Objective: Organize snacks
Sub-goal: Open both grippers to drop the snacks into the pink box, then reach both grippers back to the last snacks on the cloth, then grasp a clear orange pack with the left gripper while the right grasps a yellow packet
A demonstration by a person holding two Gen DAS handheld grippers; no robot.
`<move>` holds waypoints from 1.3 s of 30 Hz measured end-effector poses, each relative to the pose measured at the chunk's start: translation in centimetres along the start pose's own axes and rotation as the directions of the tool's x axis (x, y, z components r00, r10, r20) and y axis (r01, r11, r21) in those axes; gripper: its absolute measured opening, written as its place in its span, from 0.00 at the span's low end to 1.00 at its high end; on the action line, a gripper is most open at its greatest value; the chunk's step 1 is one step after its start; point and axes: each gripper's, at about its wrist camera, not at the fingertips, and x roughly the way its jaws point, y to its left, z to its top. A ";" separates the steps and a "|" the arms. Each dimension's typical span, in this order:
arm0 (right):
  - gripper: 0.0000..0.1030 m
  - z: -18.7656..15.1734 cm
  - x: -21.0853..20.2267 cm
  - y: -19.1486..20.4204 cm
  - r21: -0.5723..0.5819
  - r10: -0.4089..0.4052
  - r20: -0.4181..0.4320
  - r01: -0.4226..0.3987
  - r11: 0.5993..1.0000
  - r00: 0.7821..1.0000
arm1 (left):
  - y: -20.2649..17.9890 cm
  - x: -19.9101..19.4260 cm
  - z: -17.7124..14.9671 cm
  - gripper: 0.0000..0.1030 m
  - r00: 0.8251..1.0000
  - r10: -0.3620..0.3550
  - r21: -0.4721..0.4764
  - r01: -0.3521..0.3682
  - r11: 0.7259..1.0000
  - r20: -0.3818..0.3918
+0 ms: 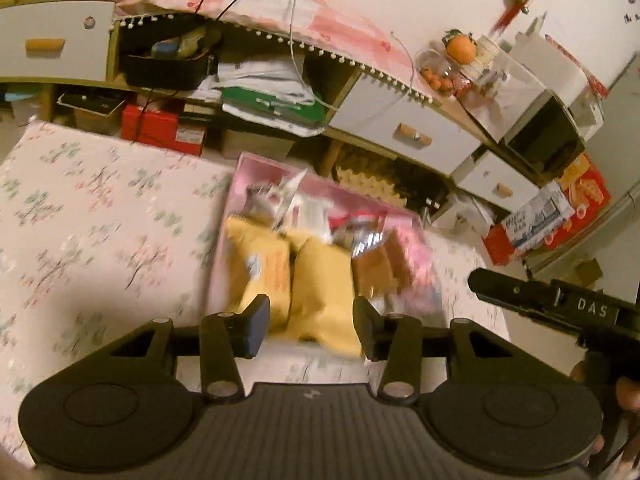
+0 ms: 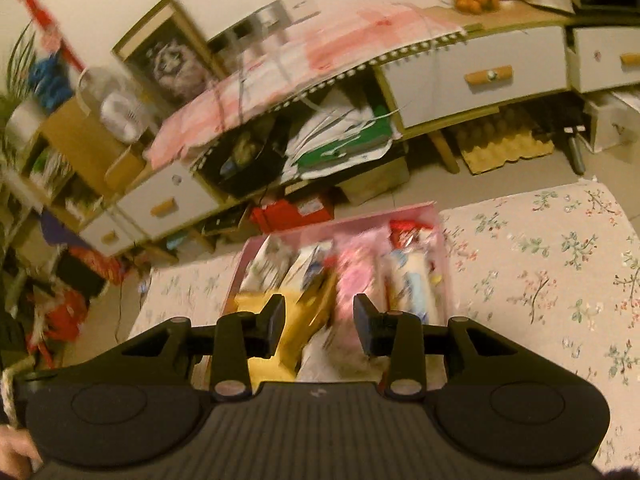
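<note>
Fingers (image 1: pixel 257 326) of 2 grippers hang parted, empty, above 1 pink box (image 1: pixel 256 168) with 2 yellow packets (image 1: pixel 324 280).

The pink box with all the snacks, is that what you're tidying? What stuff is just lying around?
For the job:
pink box
yellow snack bags
pink snack packet
left tongs, open
right tongs, open

Just lying about:
red box under the cabinet
egg trays
small fan
oranges

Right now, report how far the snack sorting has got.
Done: yellow snack bags and pink packets lie inside the pink cardboard box. In hand: nothing; the left gripper and right gripper are open and empty. Left: no loose snacks visible on the floral cloth.
</note>
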 end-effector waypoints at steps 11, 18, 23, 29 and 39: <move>0.42 -4.8 -1.2 3.7 -0.114 -0.067 -0.132 0.052 0.992 0.989 | 1.6 -3.1 -6.8 0.54 0.993 0.103 0.138 -0.096 0.986 -0.049; 0.57 -7.5 -0.7 3.4 -0.091 -0.082 -0.219 0.063 0.994 0.972 | 2.2 -1.3 -9.8 0.55 0.980 0.176 0.233 -0.149 0.961 -0.098; 0.59 -9.8 1.2 4.0 -0.099 -0.084 -0.324 0.054 0.994 0.942 | 1.6 -0.6 -9.8 0.60 0.985 0.147 0.255 -0.120 0.960 -0.089; 0.66 -10.2 2.1 4.1 -0.117 -0.107 -0.338 0.071 0.991 0.935 | 1.1 1.5 -10.8 0.62 0.971 0.215 0.325 -0.170 0.930 -0.105; 0.67 -10.3 3.1 3.3 -0.114 -0.127 -0.352 0.092 0.989 0.927 | 2.0 0.8 -10.4 0.43 0.965 0.244 0.294 -0.207 0.933 -0.097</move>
